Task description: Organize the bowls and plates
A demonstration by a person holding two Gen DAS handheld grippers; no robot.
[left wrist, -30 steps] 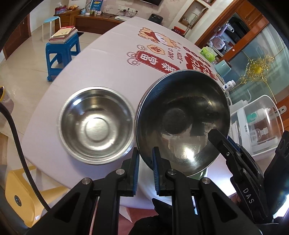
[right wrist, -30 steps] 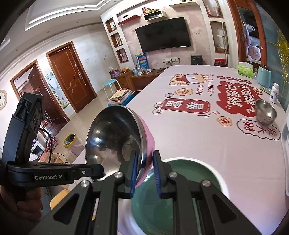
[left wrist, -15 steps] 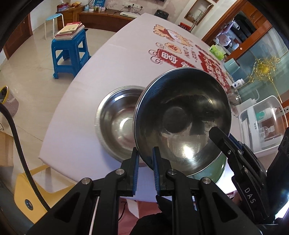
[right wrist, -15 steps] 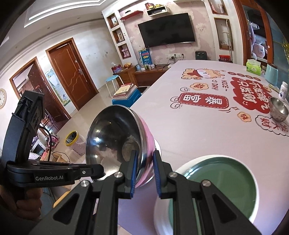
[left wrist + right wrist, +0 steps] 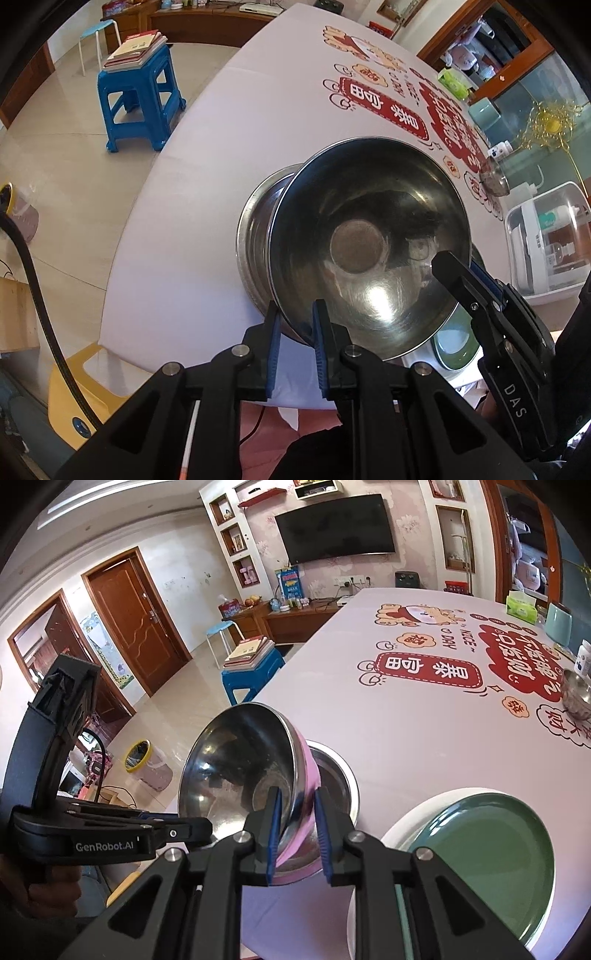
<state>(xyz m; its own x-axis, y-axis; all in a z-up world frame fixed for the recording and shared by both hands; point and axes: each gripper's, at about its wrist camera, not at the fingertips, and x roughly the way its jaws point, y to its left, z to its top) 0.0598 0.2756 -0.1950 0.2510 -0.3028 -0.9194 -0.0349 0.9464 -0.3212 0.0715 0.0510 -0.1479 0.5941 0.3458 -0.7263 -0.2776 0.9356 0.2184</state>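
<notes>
I read "GenRobot.AI" in white on the left gripper, along its black arm as seen from the right wrist view. I read "DAS" in pale letters on the right gripper, on its black finger in the left wrist view. On the tablecloth I made out "NICE DAY", printed upside down to the camera, beside a red panel and a red cloud shape bearing white Chinese characters. I could not read the blue poster under the television, nor the green tissue box.
</notes>
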